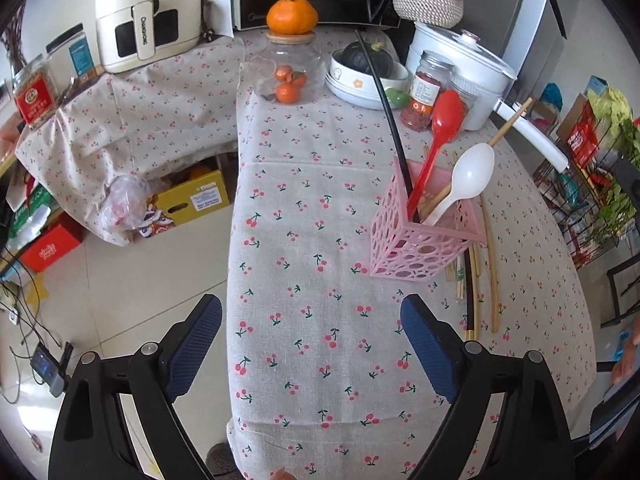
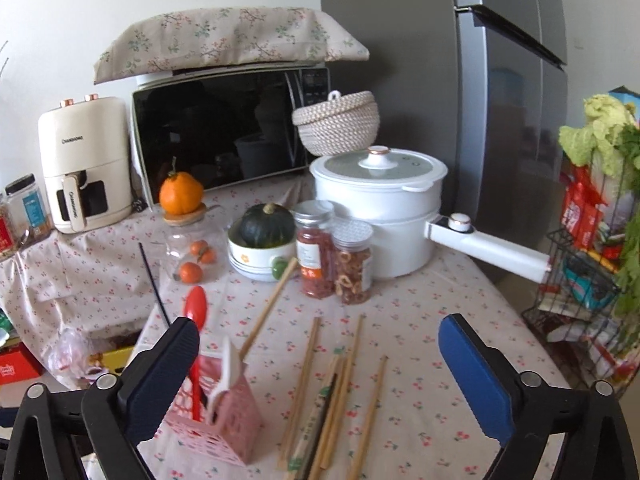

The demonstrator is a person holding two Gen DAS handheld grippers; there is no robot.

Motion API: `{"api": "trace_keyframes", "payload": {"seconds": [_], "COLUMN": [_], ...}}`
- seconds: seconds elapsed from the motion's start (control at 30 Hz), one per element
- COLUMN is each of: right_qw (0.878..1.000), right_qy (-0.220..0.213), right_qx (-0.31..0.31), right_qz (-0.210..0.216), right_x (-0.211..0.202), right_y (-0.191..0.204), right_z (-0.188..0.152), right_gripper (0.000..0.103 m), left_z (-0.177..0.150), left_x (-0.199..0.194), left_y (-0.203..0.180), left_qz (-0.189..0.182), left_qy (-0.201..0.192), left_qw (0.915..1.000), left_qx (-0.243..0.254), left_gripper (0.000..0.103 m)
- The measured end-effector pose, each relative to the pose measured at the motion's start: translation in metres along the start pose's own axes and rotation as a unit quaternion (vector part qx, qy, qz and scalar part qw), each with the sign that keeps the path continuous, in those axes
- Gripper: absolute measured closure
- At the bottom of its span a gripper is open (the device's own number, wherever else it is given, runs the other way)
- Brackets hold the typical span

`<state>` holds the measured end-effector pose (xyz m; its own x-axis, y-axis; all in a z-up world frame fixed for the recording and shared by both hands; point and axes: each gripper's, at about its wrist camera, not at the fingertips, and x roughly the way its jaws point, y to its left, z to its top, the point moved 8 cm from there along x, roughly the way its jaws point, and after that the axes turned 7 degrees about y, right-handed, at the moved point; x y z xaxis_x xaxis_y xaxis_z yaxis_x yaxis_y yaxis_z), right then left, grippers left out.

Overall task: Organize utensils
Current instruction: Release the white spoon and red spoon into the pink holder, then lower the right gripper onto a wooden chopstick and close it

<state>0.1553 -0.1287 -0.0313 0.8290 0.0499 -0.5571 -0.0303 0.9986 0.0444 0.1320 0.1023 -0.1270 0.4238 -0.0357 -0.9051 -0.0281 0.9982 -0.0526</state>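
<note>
1. One desk [image 1: 312, 200] under cherry-print cloth carries everything.
2. White pot [image 2: 380, 216], lidded, at the back; contents hidden.
3. Pink holder [image 1: 420, 240] upright: red spoon [image 1: 436, 136], white spoon [image 1: 468, 176], black chopstick [image 1: 384, 96], one wooden chopstick.
4. Loose chopsticks [image 2: 340, 392] lie flat just beside the holder.
5. Left tongs [image 1: 312, 348] spread, empty.
6. Right tongs [image 2: 320, 364] spread, empty.

A home kitchen. Ahead of the claws, a microwave [image 2: 228, 128] under a floral cloth, an air fryer [image 2: 86, 164] left of it, a fridge [image 2: 516, 120] on the right. Nearer, a white pot [image 2: 380, 208], jars [image 2: 334, 256] of dried food, a squash [image 2: 266, 226] in a bowl, all on a cherry-print tablecloth [image 1: 320, 280].
</note>
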Motion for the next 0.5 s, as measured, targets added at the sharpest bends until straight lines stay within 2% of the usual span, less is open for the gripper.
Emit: {"api": "trace_keyframes", "payload": {"seconds": [0.03,0.1,0.23,0.3,0.37,0.43,0.5], "right_qw": [1.000,0.999,0.996,0.991,0.982,0.974,0.967], "right_qy": [0.013,0.043,0.086,0.131,0.183,0.224,0.253], "right_qx": [0.002,0.002,-0.013,-0.031,-0.037,-0.027,-0.018], "right_qz": [-0.004,0.000,-0.007,-0.022,-0.021,-0.014,-0.006], "right_x": [0.003,0.010,0.030,0.046,0.064,0.081,0.096], "right_y": [-0.006,-0.013,-0.027,-0.034,-0.040,-0.047,-0.055], "right_z": [-0.004,-0.012,-0.029,-0.041,-0.051,-0.059,-0.062], "right_gripper": [0.000,0.000,0.000,0.000,0.000,0.000,0.000], "left_z": [0.000,0.000,0.004,0.007,0.009,0.012,0.013], "left_x": [-0.001,-0.004,-0.012,-0.015,-0.017,-0.013,-0.008], "left_y": [-0.003,-0.008,-0.017,-0.023,-0.027,-0.032,-0.038], "left_qz": [0.003,0.005,-0.006,-0.033,-0.055,-0.066,-0.056], "left_qy": [-0.005,-0.018,-0.058,-0.079,-0.094,-0.082,-0.067], "left_qw": [1.0000,0.9997,0.9982,0.9963,0.9940,0.9944,0.9961], "left_qx": [0.007,0.012,0.014,0.009,-0.007,-0.009,0.011], "left_gripper": [0.008,0.000,0.000,0.000,0.000,0.000,0.000]}}
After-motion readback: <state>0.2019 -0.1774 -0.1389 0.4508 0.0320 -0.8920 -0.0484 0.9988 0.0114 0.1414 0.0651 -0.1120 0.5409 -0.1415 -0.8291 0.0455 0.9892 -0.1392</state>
